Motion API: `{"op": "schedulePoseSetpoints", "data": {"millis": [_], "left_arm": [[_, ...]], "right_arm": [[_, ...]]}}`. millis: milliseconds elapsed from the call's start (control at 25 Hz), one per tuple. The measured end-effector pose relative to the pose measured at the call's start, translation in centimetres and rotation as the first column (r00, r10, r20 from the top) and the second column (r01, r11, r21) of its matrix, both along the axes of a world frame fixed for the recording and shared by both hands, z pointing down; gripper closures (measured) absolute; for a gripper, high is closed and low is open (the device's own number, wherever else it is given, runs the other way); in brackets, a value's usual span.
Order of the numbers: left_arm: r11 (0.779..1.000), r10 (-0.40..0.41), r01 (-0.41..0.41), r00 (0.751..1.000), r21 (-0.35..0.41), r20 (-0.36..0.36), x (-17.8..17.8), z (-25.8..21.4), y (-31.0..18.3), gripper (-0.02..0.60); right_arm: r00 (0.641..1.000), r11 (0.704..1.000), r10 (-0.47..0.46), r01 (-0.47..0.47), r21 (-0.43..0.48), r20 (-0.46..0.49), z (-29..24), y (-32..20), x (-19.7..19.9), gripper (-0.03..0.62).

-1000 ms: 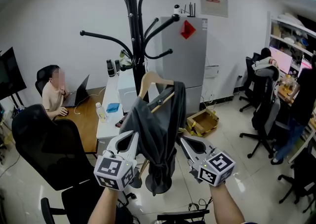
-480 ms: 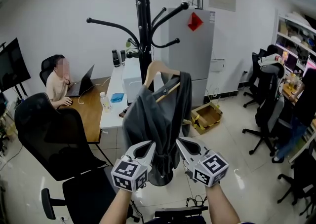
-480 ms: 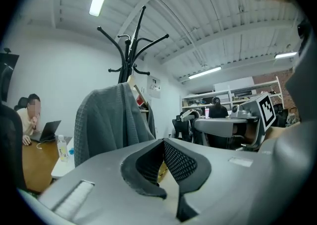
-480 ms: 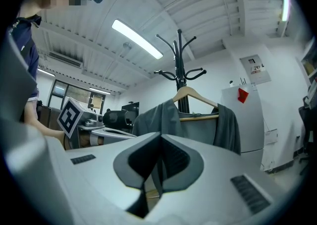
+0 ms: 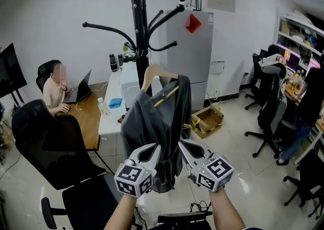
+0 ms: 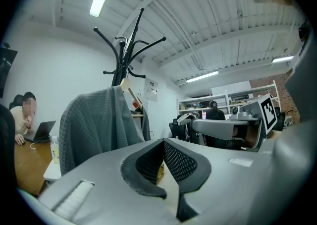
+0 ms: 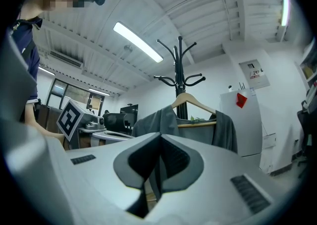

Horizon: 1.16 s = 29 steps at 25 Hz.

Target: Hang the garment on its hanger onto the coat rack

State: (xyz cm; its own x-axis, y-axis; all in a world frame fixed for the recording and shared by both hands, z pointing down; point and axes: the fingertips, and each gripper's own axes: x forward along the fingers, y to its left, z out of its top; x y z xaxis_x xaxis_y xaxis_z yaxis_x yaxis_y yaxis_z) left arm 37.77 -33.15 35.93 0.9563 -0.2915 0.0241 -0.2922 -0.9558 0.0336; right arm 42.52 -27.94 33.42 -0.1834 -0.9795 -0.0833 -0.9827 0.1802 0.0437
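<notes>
A dark grey garment (image 5: 157,122) hangs on a wooden hanger (image 5: 158,76) right against the pole of the black coat rack (image 5: 137,26). The hanger's hook is hidden, so I cannot tell whether it rests on a peg. My left gripper (image 5: 156,147) sits at the garment's lower left edge, and in the left gripper view its jaws (image 6: 166,169) are shut with no cloth between them. My right gripper (image 5: 181,144) is at the lower right edge. In the right gripper view it (image 7: 153,169) is shut on a thin strip of the grey garment (image 7: 168,120).
A person (image 5: 53,92) sits at a wooden desk to the left. A black office chair (image 5: 50,143) stands close on my left. Behind the rack are a white table (image 5: 112,115) and a grey cabinet (image 5: 195,56). A cardboard box (image 5: 206,121) lies on the floor, with more chairs (image 5: 271,117) at the right.
Both grippers have drawn closer together under the garment, the left one shifting right. The garment and hanger stay by the rack's pole.
</notes>
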Motion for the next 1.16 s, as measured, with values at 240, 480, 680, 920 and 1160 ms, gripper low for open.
{"op": "schedulePoseSetpoints", "data": {"millis": [240,480,680,920,1160], "left_arm": [[1.0,0.012,-0.012,1.0,-0.005,0.002,0.55,-0.09,0.17,0.578],[1.0,0.015,-0.015,1.0,-0.005,0.007,0.63,0.14,0.09,0.577],[1.0,0.017,-0.017,1.0,-0.001,0.018,0.48,0.38,0.1,0.578],[1.0,0.019,-0.019,1.0,-0.009,0.024,0.37,0.77,-0.06,0.578],[0.999,0.03,-0.03,0.999,-0.012,0.034,0.45,0.64,0.18,0.578]], "right_arm": [[1.0,1.0,-0.003,0.003,-0.003,-0.012,-0.24,-0.14,0.03,0.594],[1.0,1.0,-0.005,0.005,-0.005,-0.015,-0.16,-0.39,0.04,0.594],[1.0,1.0,-0.008,0.008,-0.007,-0.015,-0.05,-0.56,-0.19,0.594],[1.0,1.0,-0.013,0.013,-0.009,-0.012,0.09,-0.77,-0.4,0.594],[1.0,1.0,-0.015,0.015,-0.015,-0.014,-0.19,-0.82,-0.63,0.594]]}}
